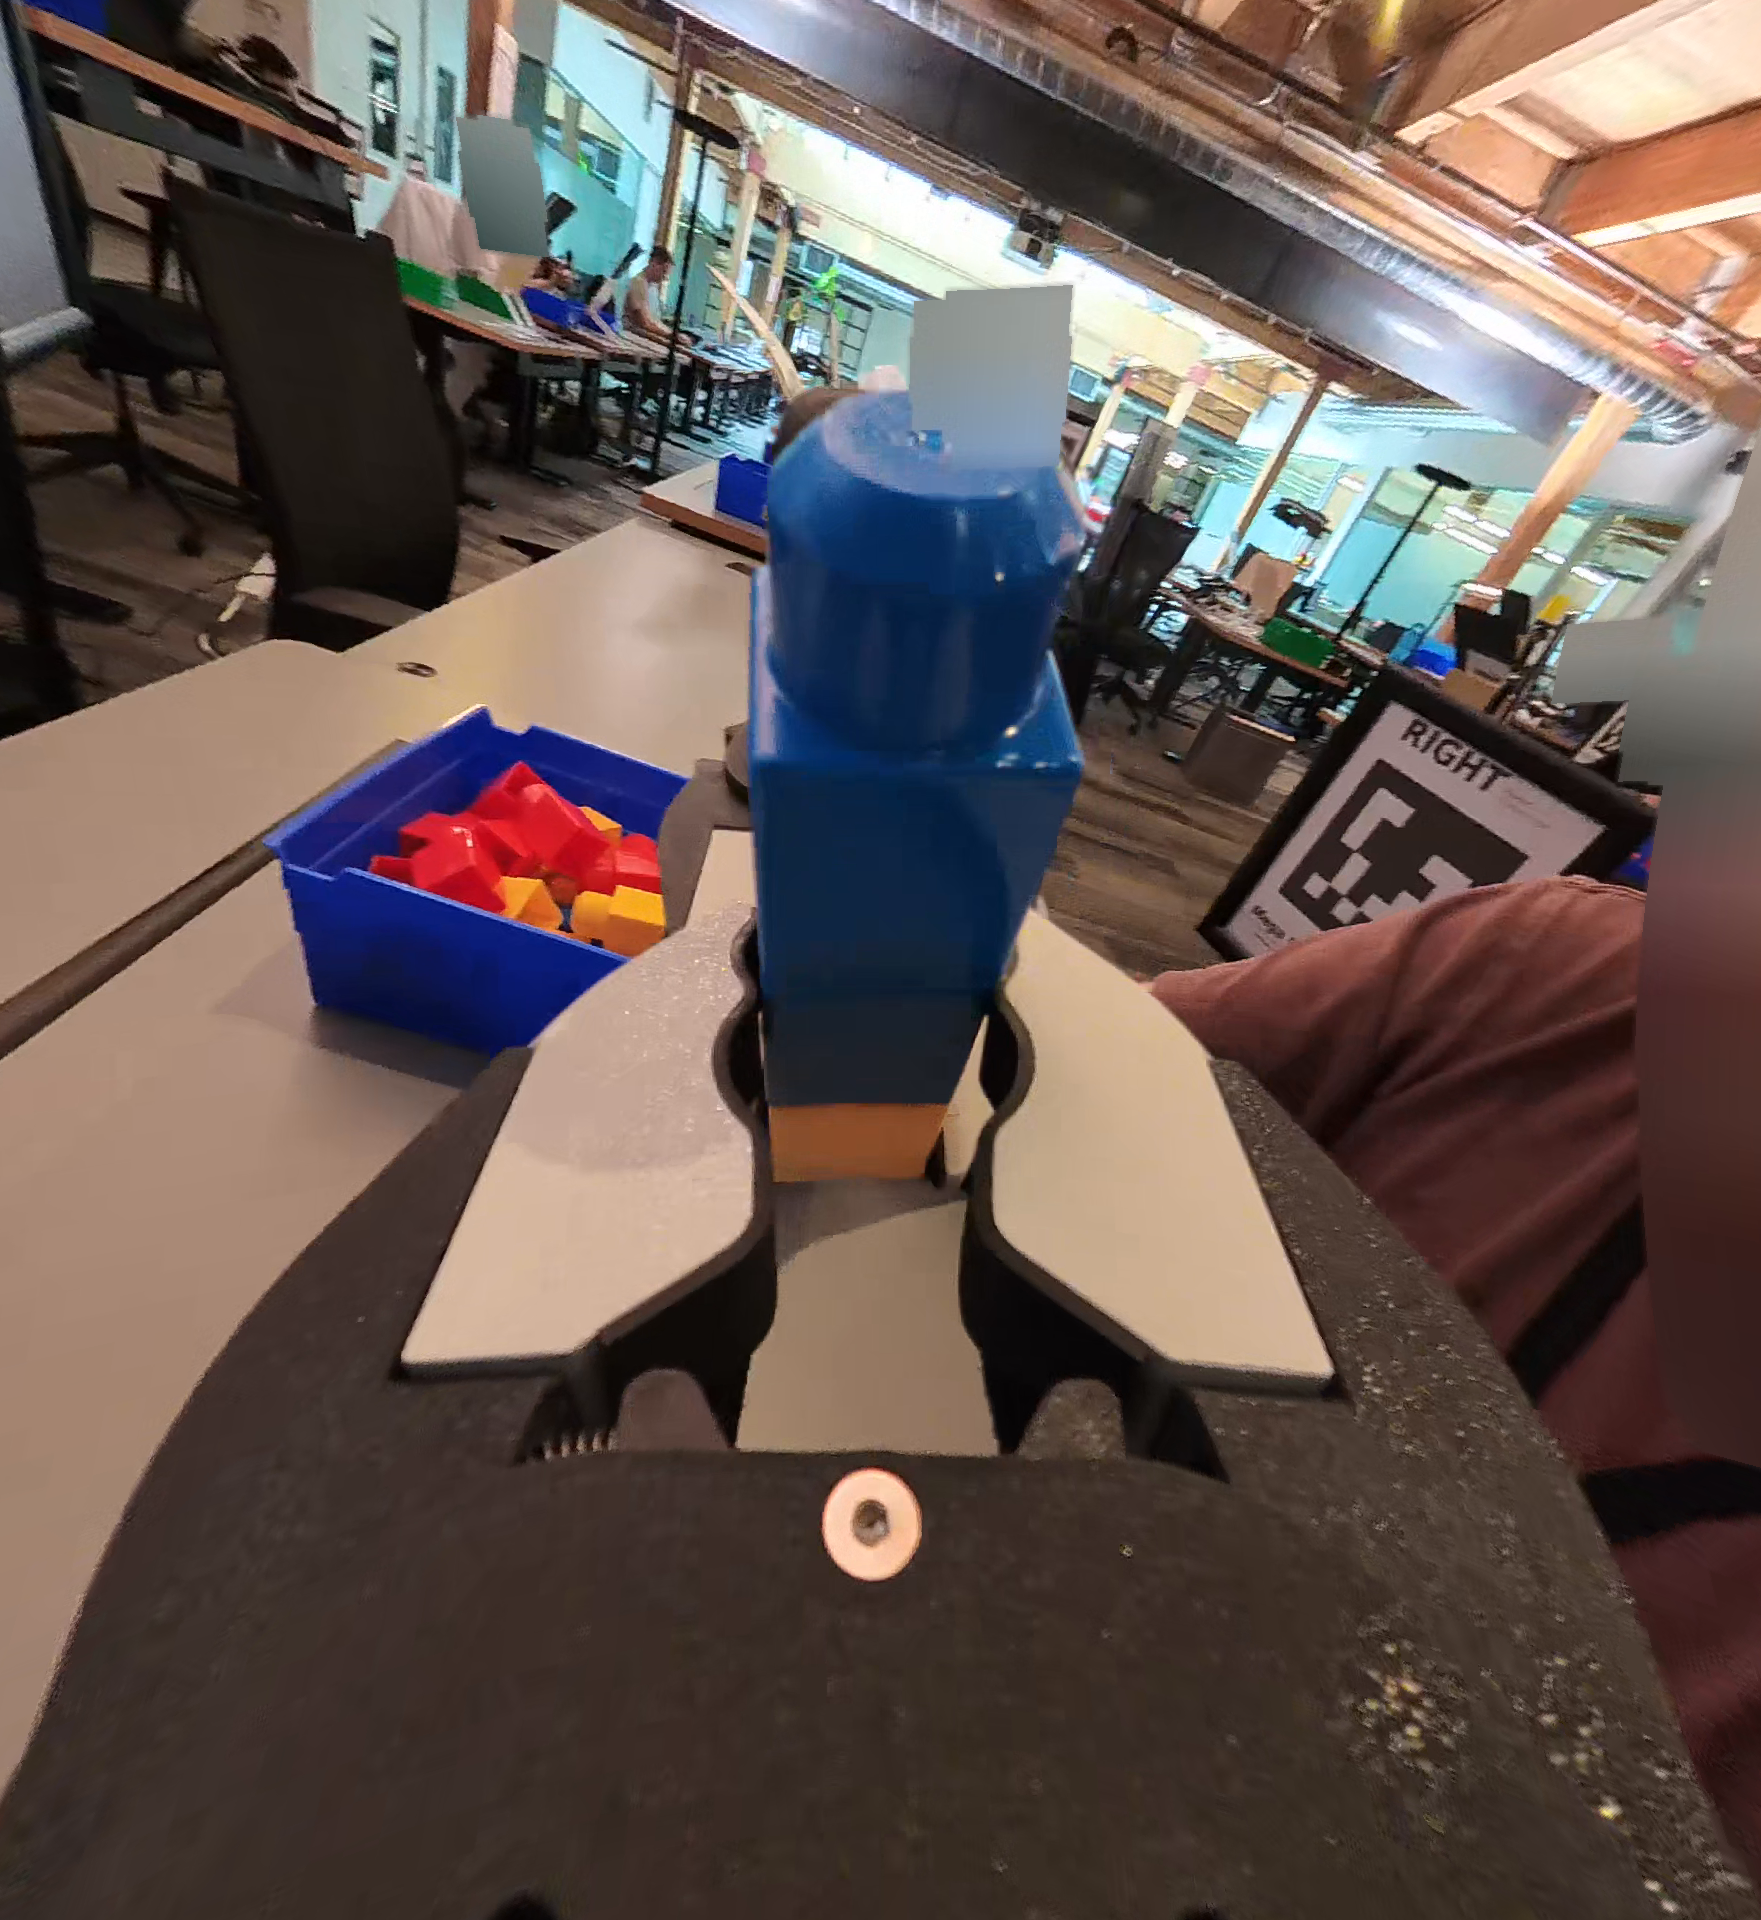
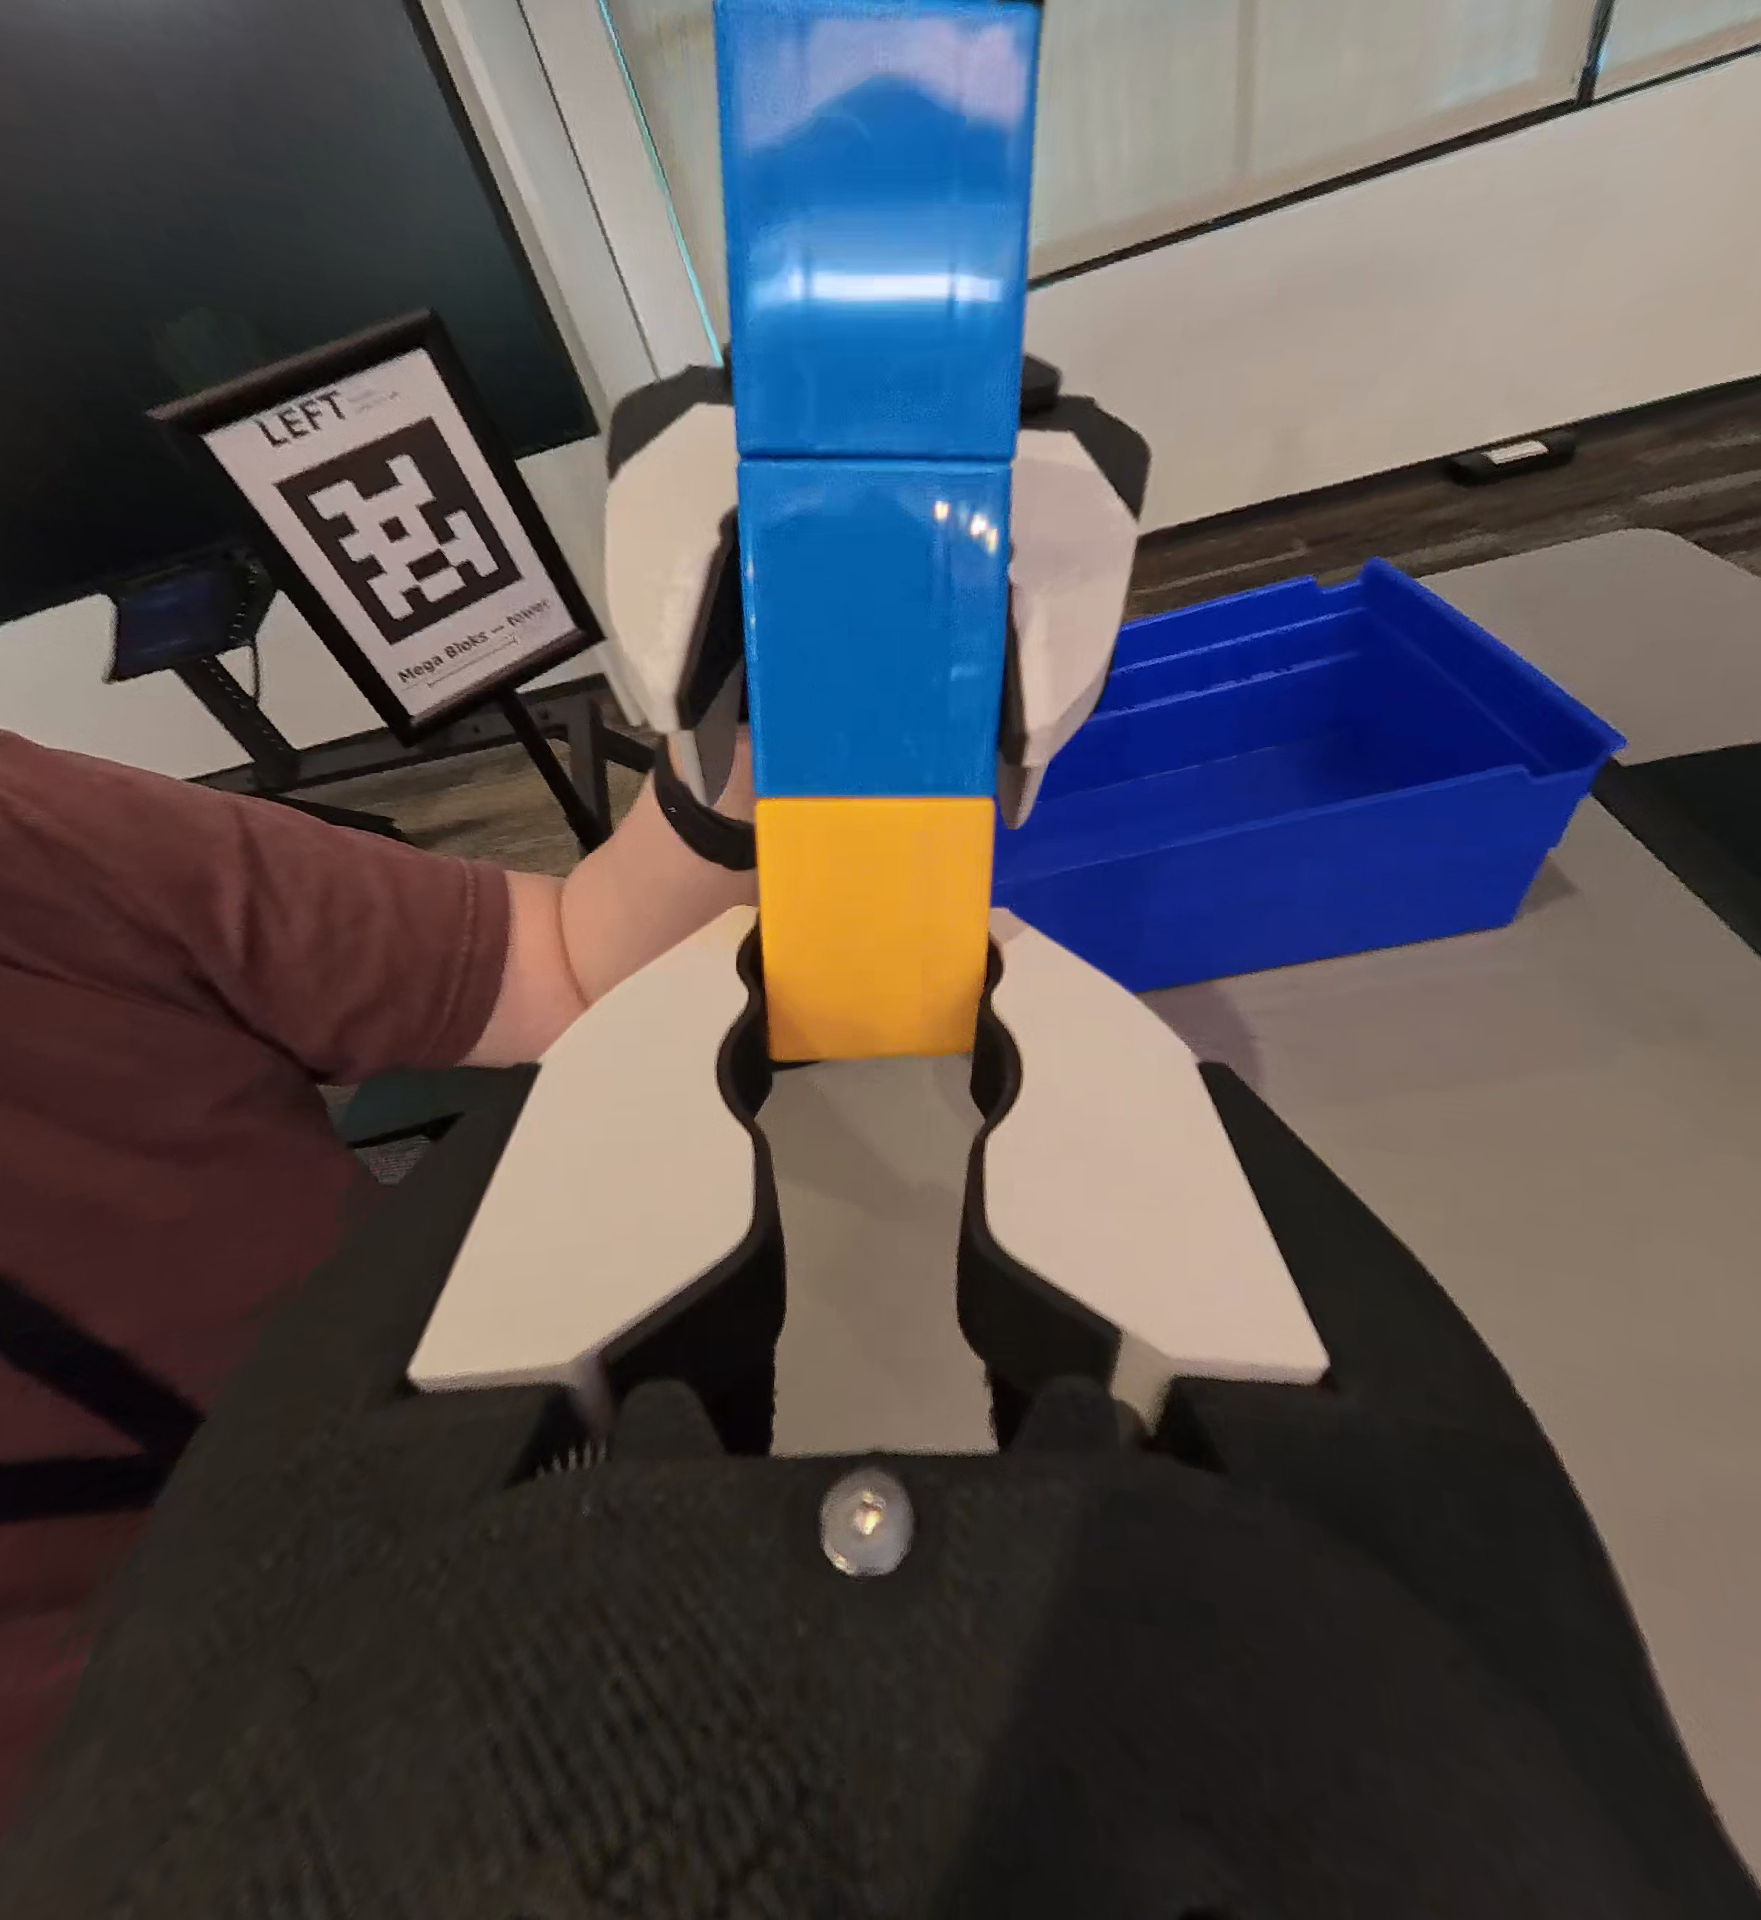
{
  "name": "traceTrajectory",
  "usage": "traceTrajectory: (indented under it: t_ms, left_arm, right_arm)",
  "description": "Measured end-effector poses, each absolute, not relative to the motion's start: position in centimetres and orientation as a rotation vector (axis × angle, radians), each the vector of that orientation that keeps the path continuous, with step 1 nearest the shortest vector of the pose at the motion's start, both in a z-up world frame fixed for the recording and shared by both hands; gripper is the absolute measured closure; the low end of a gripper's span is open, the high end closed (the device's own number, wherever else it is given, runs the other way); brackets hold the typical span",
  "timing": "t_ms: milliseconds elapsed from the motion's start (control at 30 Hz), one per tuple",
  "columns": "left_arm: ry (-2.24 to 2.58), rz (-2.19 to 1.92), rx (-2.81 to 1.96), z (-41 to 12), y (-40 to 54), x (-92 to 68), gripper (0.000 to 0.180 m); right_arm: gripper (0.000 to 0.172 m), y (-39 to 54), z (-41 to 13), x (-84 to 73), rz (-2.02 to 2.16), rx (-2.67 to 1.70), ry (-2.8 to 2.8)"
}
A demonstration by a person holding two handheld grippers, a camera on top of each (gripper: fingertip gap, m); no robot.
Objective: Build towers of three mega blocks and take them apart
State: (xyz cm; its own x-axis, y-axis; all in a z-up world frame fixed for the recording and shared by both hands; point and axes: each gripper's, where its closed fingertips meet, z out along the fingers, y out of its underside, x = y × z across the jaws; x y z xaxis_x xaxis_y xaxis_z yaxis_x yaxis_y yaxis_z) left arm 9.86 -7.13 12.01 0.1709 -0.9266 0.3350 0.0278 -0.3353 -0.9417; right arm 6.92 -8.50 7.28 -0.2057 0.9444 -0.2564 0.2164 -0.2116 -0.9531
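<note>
Standing tall between both grippers is the tower (image 2: 871, 582): two blue blocks on an orange block (image 2: 871, 930). The right gripper (image 2: 871, 997) has its jaws shut on the orange block to hold the bottom firm. The left gripper (image 1: 881, 997) has its jaws shut on the middle blue block (image 1: 871, 1039), likely to pull it off. One bin (image 1: 419, 935) with loose blocks sits nearby on the tabletop (image 1: 128, 1195).

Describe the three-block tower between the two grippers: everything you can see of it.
The tower is glossy plastic: a yellow block at the bottom and two blue blocks above, joined in a straight upright column; the top blue block ends in a round stud. The right gripper clamps the yellow block, the left gripper the middle blue block. Its base shows just above the grey table.
</note>
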Motion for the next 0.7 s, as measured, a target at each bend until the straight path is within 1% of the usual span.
traceTrajectory:
  t_ms: [167,200,267,300,367,433,467,567,633,700]
  left_arm:
    - [0.842,-1.242,-1.539,12.4,-6.5,10.1,0.145]
    - [0.816,-1.26,-1.509,13.0,-6.6,10.2,0.144]
    - [0.632,-1.362,-1.307,16.8,-6.7,7.6,0.145]
    - [0.603,-1.4,-1.248,18.2,-7.1,5.8,0.145]
    - [0.65,-1.372,-1.285,18.4,-7.6,3.5,0.144]
    - [0.639,-1.203,-1.363,17.7,-6.8,2.0,0.144]
    - [0.661,-1.132,-1.41,17.1,-6.7,1.9,0.144]
    - [0.777,-1.112,-1.535,15.0,-7.2,3.8,0.144]
    - [0.794,-1.144,-1.604,13.6,-6.9,5.3,0.144]
    - [0.825,-1.194,-1.667,12.1,-6.7,6.8,0.144]
  right_arm:
    - [0.136,-8.5,7.4,7.7,1.509,-1.457,-1.42]
    - [0.136,-8.5,6.8,8.0,1.446,-1.491,-1.471]
    - [0.136,-7.6,4.5,9.0,1.185,-1.587,-1.579]
    - [0.136,-6.9,4.3,9.8,1.095,-1.618,-1.591]
    - [0.135,-4.6,5.4,13.0,0.968,-1.66,-1.524]
    - [0.135,-0.7,6.5,18.4,0.846,-1.762,-1.338]
    - [0.135,1.5,5.9,21.8,0.768,-1.859,-1.239]
    - [0.135,7.6,0.5,31.8,0.528,-2.224,-0.932]
    - [0.135,9.0,-4.1,35.1,0.533,-2.439,-0.835]
    - [0.134,9.1,-6.5,35.5,0.631,-2.52,-0.857]
